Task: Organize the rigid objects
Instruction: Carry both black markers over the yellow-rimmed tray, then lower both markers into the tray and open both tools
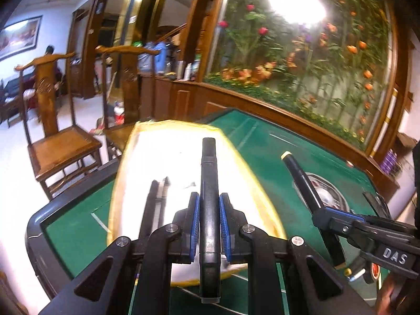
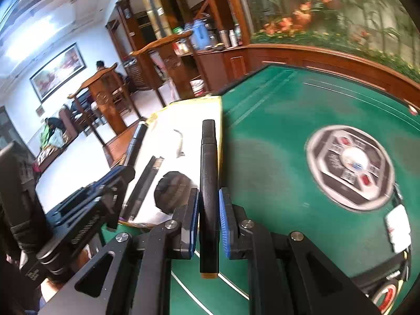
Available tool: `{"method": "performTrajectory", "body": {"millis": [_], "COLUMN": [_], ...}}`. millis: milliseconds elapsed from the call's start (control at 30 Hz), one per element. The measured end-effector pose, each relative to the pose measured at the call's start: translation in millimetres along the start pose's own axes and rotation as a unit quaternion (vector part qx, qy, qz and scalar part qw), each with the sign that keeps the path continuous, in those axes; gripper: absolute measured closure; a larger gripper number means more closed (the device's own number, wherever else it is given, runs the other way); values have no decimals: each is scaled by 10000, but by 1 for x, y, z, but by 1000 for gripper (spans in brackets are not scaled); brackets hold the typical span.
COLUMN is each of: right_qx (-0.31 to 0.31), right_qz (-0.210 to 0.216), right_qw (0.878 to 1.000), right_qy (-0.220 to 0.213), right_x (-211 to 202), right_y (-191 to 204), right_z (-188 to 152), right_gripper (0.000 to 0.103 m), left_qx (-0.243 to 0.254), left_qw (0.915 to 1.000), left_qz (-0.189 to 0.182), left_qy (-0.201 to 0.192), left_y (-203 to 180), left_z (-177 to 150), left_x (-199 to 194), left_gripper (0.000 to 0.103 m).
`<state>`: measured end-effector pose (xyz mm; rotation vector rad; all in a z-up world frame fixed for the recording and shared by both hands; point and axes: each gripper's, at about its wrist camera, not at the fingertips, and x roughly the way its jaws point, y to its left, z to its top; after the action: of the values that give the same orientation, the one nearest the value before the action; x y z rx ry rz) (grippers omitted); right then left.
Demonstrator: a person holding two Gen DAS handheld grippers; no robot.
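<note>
Left gripper (image 1: 209, 216) jaws clamp black marker (image 1: 208, 183); right gripper (image 2: 208, 211) jaws clamp second marker (image 2: 208, 183). Ahead of jaws, yellow-edged white tray (image 1: 147, 141) already holds black stick (image 1: 151, 210), round black item (image 2: 173, 190). Both markers unplaced.

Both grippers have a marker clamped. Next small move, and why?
Probably lower the left gripper and lay its black marker on the white yellow-edged tray, beside the black pen already lying there. The marker is already above the tray. The right gripper holds its marker over the tray's edge and the green table, so it can follow.
</note>
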<state>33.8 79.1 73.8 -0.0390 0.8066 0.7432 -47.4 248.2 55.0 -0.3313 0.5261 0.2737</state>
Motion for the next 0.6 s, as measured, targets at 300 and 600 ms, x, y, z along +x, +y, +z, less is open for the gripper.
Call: {"method": "performTrajectory", "body": {"millis": [300, 600], "right_qx": [-113, -216], "right_qz": [-101, -433], "right_qw": [9994, 9966], "right_qy": [316, 661], "right_x": [60, 105], "right_y": [25, 23], "right_z": [32, 42], "right_gripper": [89, 89], "left_qx": [-369, -458], "left_qw": [9987, 9973], "left_qz": [89, 127], "left_qy": [339, 566], "left_y": [31, 36], "left_z": [9, 4], "left_x": [31, 45], "left_gripper": [88, 88]}}
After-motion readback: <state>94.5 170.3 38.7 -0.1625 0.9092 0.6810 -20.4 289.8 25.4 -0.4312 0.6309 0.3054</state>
